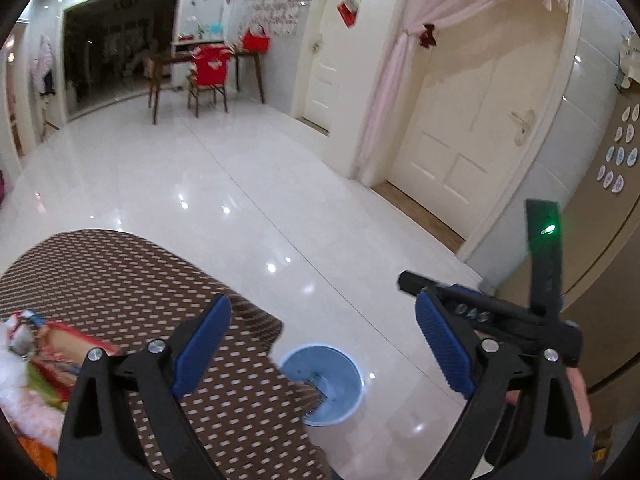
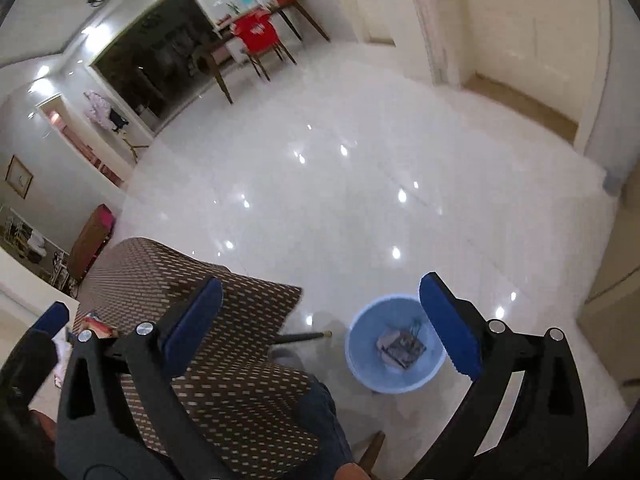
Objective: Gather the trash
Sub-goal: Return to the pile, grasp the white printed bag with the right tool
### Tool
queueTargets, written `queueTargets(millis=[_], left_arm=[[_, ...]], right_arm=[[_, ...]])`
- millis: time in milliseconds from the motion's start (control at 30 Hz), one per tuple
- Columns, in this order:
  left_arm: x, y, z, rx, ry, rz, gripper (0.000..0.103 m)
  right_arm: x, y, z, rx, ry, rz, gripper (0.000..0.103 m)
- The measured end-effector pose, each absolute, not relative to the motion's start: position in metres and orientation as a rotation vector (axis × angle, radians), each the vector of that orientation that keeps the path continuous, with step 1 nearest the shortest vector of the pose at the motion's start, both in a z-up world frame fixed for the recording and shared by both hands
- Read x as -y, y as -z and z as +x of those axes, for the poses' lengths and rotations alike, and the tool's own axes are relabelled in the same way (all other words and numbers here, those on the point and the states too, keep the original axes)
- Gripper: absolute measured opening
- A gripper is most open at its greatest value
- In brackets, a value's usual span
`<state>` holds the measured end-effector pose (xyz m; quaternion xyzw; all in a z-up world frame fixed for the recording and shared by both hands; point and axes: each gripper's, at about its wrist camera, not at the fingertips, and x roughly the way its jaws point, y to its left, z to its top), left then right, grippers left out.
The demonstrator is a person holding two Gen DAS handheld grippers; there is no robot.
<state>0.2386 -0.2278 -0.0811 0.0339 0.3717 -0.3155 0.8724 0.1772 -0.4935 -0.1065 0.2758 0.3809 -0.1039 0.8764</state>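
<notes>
Both tools are spread wide and hold nothing. The left tool point(image 1: 324, 344) hangs over the corner of the brown patterned tabletop point(image 1: 120, 276), where a heap of colourful wrappers point(image 1: 48, 360) lies at its left edge, long axis unclear. The right tool point(image 2: 320, 320) hovers beside the round blue waste bin point(image 2: 394, 354) on the white floor point(image 2: 340, 200), mouth upward, with crumpled scraps point(image 2: 400, 346) inside.

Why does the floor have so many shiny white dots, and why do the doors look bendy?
In both wrist views the glossy floor mirrors ceiling lamps as glare spots; in the left wrist view the fisheye lens curves the door; in the right wrist view the far room looks smeared, though the blue bin stays fairly clear.
</notes>
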Motion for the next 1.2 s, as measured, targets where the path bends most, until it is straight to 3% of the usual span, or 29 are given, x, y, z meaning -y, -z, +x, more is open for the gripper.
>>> queueTargets(millis=[567,933,1200], left_arm=[[0.088,0.029,0.195,-0.609,0.402,0.012,0.092],[-0.027,0.034,0.188,-0.577,0.177,-0.040,0.092],[-0.090,0.058,0.192,-0.625,0.077,-0.064,0.092]], right_arm=[[0.367,0.018,0.169,-0.604,-0.010,0.326,0.097],[0.252,0.027,0.201,-0.690,-0.213,0.146,0.097],[0.156,0.069,0.212,-0.798,-0.385,-0.018,0.097]])
